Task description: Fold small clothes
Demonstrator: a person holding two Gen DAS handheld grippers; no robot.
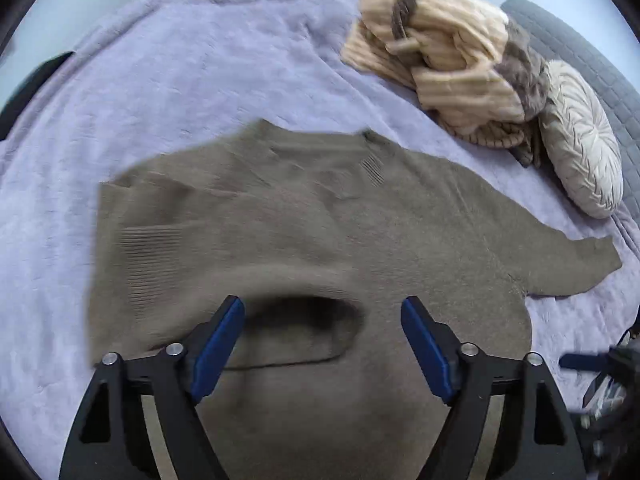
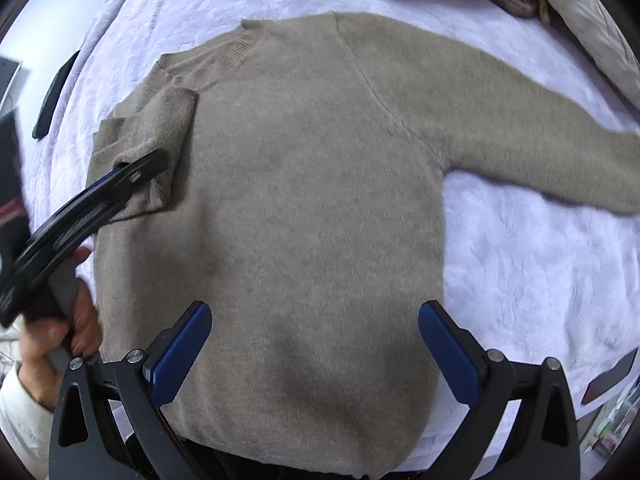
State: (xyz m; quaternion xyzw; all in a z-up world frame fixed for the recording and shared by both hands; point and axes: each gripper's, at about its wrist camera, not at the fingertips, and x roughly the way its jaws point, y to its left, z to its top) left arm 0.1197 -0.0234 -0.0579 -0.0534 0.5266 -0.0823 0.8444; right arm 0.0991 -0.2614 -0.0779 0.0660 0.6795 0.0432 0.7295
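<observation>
A taupe knit sweater (image 2: 304, 184) lies flat on the lavender blanket (image 2: 520, 264). One sleeve (image 2: 540, 140) stretches out to the right. The other sleeve (image 2: 160, 136) is folded in over the body at the left. My left gripper (image 1: 322, 312) hovers open just above that folded sleeve (image 1: 296, 332), with nothing pressed between its blue pads (image 1: 218, 344). In the right wrist view the left gripper (image 2: 152, 164) shows from the side, held by a hand (image 2: 80, 320). My right gripper (image 2: 316, 312) stands open over the sweater's lower body, holding nothing.
A heap of beige ribbed and brown clothes (image 1: 448, 64) lies at the far right of the bed, beside a round pleated cushion (image 1: 580, 140) and a grey quilted backrest (image 1: 576, 40). A dark flat object (image 2: 56, 96) lies at the blanket's left edge, another one (image 2: 608, 380) at the lower right.
</observation>
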